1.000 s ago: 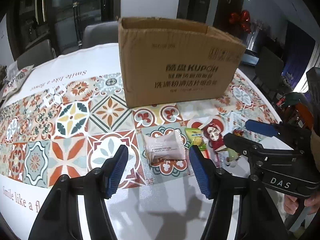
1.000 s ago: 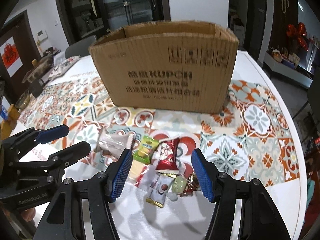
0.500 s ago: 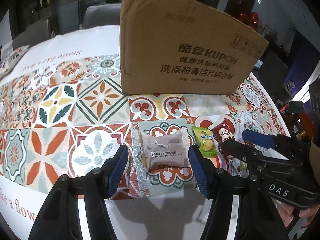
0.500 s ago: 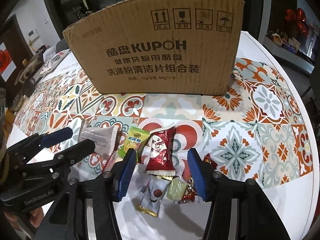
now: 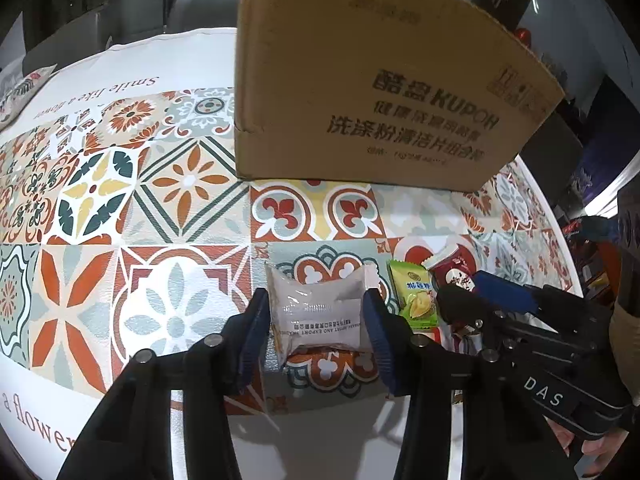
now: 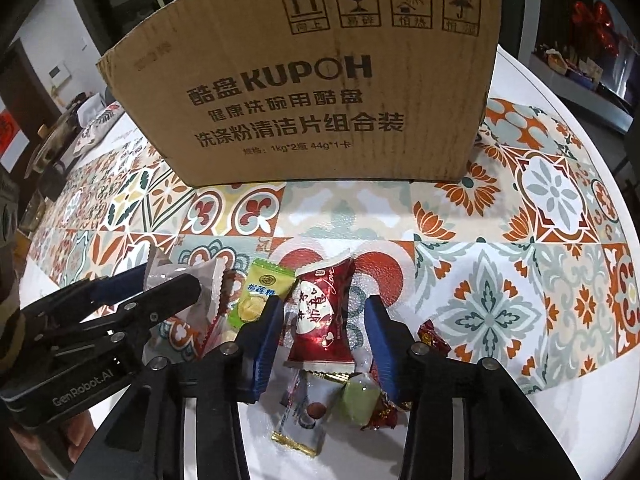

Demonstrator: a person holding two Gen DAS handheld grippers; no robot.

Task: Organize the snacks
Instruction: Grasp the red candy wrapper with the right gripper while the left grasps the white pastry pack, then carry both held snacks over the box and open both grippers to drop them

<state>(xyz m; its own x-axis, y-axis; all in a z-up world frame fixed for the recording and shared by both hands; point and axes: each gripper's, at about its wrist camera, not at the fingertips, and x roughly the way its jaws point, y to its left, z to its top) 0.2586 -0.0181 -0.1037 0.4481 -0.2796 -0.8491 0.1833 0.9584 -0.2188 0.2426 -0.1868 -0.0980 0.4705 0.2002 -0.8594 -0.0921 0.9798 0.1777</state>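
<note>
A brown cardboard box (image 5: pixel 372 92) stands open-topped on the patterned tablecloth; it also shows in the right wrist view (image 6: pixel 316 80). My left gripper (image 5: pixel 316 312) has its blue pads on both sides of a white translucent snack packet (image 5: pixel 318 312), touching its edges. My right gripper (image 6: pixel 324 320) is open around a red snack packet (image 6: pixel 322 316), with gaps on both sides. A green durian candy packet (image 6: pixel 260 292) lies between the two packets; it shows in the left wrist view (image 5: pixel 414 294) too.
Small sweets lie near the right gripper: a pale green candy (image 6: pixel 358 398), red-wrapped candies (image 6: pixel 434 338) and a clear gold-edged packet (image 6: pixel 300 420). The round table's edge (image 6: pixel 600 128) curves at the right. A grey chair (image 5: pixel 204 8) stands behind the table.
Both grippers have moved forward and down toward the table. The left jaws have narrowed onto the white packet. The right jaws now straddle the red packet.
</note>
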